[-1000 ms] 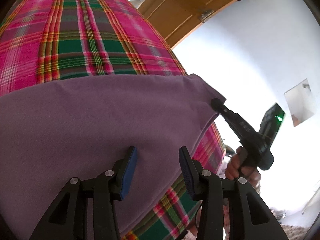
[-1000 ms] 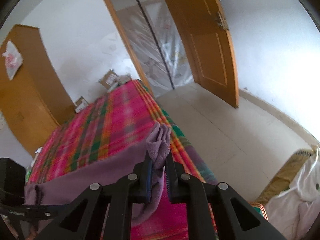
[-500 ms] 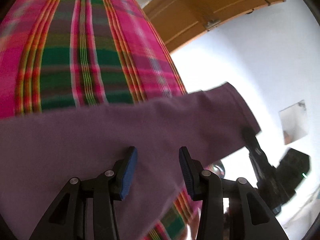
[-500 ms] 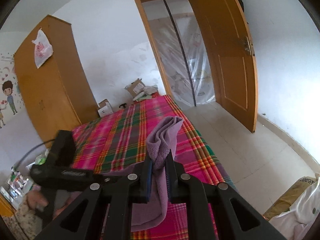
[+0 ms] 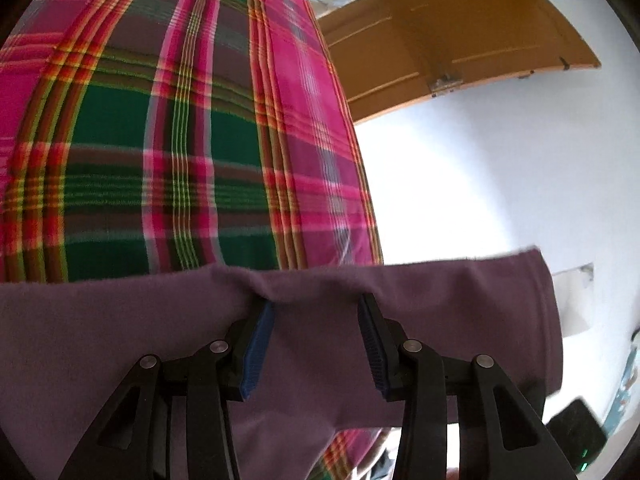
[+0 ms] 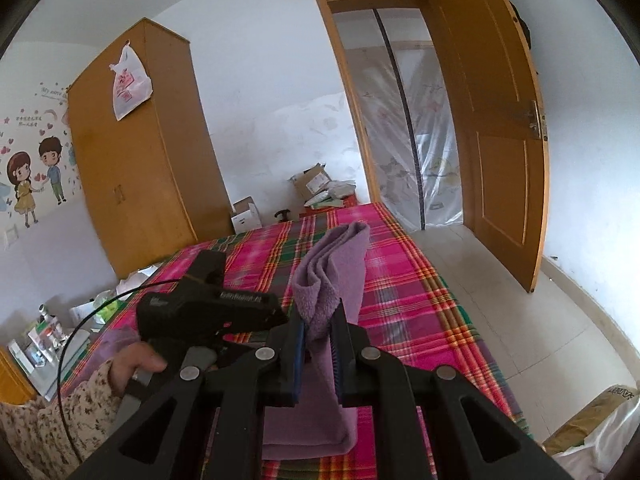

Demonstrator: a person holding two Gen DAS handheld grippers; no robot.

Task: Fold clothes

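Right claw (image 6: pixel 318 334) clamps the soft purple fleece (image 6: pixel 332 268); left claw (image 5: pixel 316 312) gapes. Light, floppy: grip the hemmed edge.

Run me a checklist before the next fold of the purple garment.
1. Right hand-held gripper clamped on the purple garment: ok, a bunched fold sticks up between its pads.
2. Left hand-held gripper gripping: not ok, jaws wide, cloth only draped over the tips.
3. Garment flat: not ok, part lifted off the plaid bedspread.
4. Bedspread ahead free of other things: ok.
5. Garment's far edges aligned: cannot tell.
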